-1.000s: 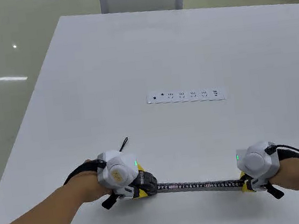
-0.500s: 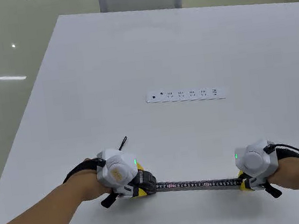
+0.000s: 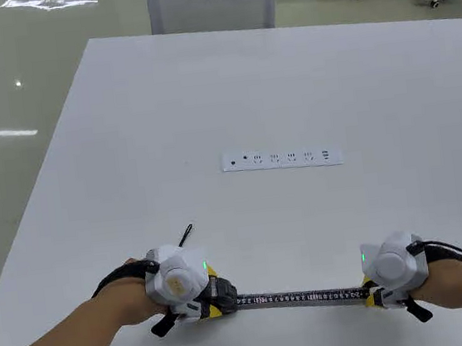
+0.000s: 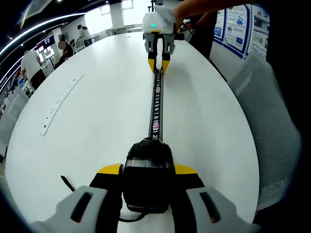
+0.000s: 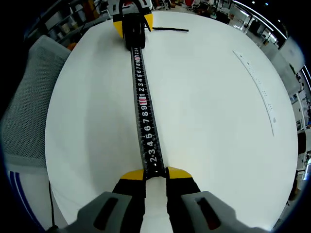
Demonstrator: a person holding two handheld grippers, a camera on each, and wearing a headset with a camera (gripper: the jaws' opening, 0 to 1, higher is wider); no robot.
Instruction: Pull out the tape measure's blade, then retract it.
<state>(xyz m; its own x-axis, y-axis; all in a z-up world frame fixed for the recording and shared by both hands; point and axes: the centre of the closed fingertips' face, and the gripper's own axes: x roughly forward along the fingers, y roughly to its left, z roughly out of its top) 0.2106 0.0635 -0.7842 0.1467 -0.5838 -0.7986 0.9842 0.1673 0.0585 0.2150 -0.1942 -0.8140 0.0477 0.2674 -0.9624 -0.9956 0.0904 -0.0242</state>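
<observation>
A white workbench (image 3: 287,75) has a power strip (image 3: 281,158) lying at its middle. Near the front edge, the left gripper (image 3: 213,295) clamps a black tape measure case (image 4: 147,170). The right gripper (image 5: 154,174) pinches the tip of its blade (image 5: 144,111), stretched straight between them. A thin black cord (image 3: 185,234), perhaps a wrist strap, lies beside the case.

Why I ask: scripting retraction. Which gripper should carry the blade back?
Right, probably: the right gripper pinches the blade at its tip and can travel toward the tape measure, which the left gripper holds.
</observation>
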